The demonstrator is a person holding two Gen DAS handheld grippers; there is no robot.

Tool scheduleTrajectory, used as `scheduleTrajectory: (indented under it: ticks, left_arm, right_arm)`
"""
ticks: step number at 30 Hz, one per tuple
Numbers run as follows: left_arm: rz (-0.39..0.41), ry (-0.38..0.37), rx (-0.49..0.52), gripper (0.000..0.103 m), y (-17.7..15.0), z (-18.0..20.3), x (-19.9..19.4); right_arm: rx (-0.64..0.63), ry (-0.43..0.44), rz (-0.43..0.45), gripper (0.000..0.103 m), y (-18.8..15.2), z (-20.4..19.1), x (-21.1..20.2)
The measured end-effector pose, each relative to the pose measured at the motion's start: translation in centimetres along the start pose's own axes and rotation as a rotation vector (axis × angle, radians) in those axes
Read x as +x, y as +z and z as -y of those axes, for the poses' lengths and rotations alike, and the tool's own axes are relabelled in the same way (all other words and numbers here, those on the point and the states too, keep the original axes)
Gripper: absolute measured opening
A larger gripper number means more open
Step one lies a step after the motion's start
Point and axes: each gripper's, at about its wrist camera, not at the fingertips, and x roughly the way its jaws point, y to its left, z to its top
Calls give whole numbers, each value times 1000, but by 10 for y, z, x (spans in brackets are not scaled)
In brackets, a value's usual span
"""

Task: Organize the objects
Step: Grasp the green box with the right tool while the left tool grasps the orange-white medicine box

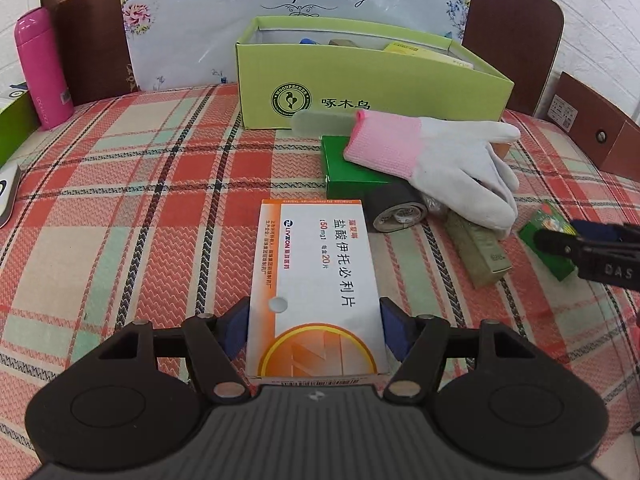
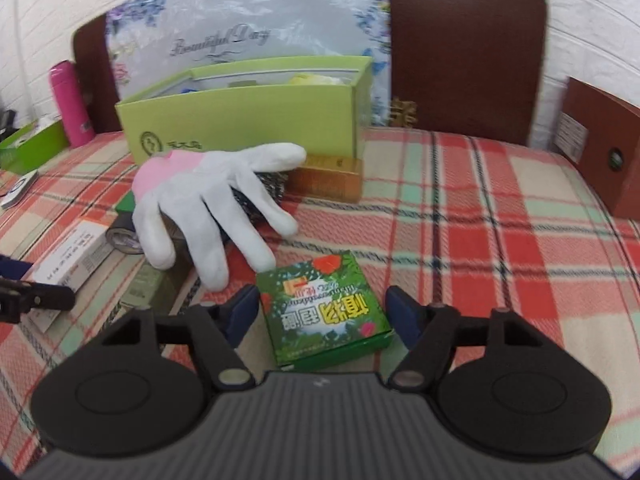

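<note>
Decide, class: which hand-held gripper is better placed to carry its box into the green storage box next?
Left hand-held gripper: its pads already touch the medicine box. The right still shows a gap beside its green box.

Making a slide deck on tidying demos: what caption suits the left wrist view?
Left tongs straddle a white-and-orange medicine box on the plaid cloth, light green box behind.

One white and orange medicine box (image 1: 316,292) sits between the left jaws, one small green box (image 2: 326,308) between the right jaws. Beyond them: one glove (image 1: 432,160), one tape roll (image 1: 394,210), one open green carton (image 1: 372,80), one pink bottle (image 1: 42,68).
</note>
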Motion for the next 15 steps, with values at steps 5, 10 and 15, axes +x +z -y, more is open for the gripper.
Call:
scheduleTrajectory:
  ticks: [5,10,15]
  left_arm:
    - [1,27,22,72,0,6,2]
    - [-7,30,34,74,0,11,1]
    - [-14,58,3,76,9,12,9]
  right_arm:
    - [111,50,-64,91,-15,-16,-14]
    - [51,-36,-50,91,-16,-26,-12]
    - [85,-84,-48,91,-8,-19,-3]
